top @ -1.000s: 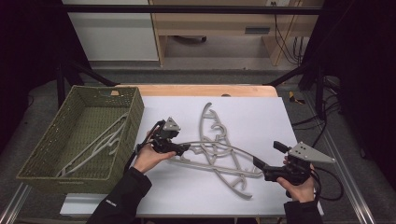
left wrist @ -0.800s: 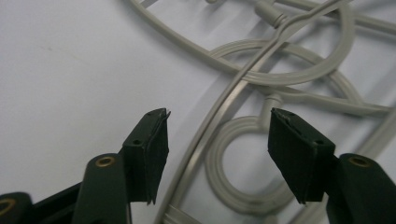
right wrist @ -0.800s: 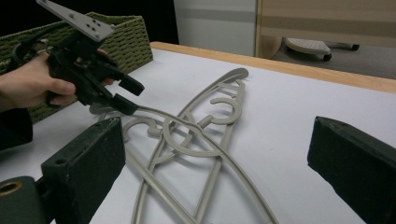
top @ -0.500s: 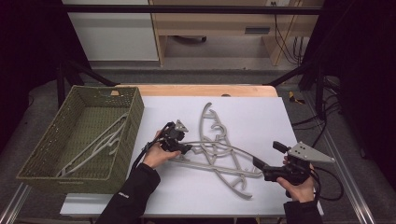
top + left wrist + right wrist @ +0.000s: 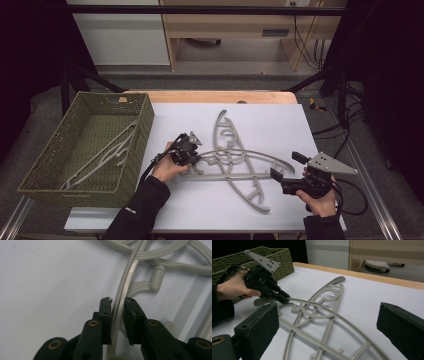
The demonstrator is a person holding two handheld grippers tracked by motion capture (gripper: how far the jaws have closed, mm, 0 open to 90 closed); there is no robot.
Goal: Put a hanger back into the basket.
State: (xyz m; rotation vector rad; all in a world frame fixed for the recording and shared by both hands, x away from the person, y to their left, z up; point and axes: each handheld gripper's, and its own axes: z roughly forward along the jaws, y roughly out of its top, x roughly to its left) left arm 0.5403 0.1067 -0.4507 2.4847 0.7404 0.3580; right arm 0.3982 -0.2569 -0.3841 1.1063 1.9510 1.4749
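Three grey plastic hangers lie crossed in a pile on the white table sheet (image 5: 270,120). My left gripper (image 5: 192,154) is at the pile's left end, shut on the thin curved arm of one hanger (image 5: 260,156). In the left gripper view the two jaws (image 5: 117,301) pinch that arm (image 5: 121,292) between them. The right gripper view shows the same grip (image 5: 283,297), with the arm (image 5: 317,305) arching up off the sheet. My right gripper (image 5: 288,165) stands open at the pile's right end, its jaws (image 5: 329,325) wide apart on either side of the hanger arms.
A green woven basket (image 5: 47,165) stands at the table's left with grey hangers (image 5: 107,155) lying in it. A wooden table edge (image 5: 215,96) runs along the back. Black frame bars and cables border the right side.
My left gripper has moved a little to the right, from near the basket to the hanger's left end, and closed on its arm. The right gripper has stayed put.
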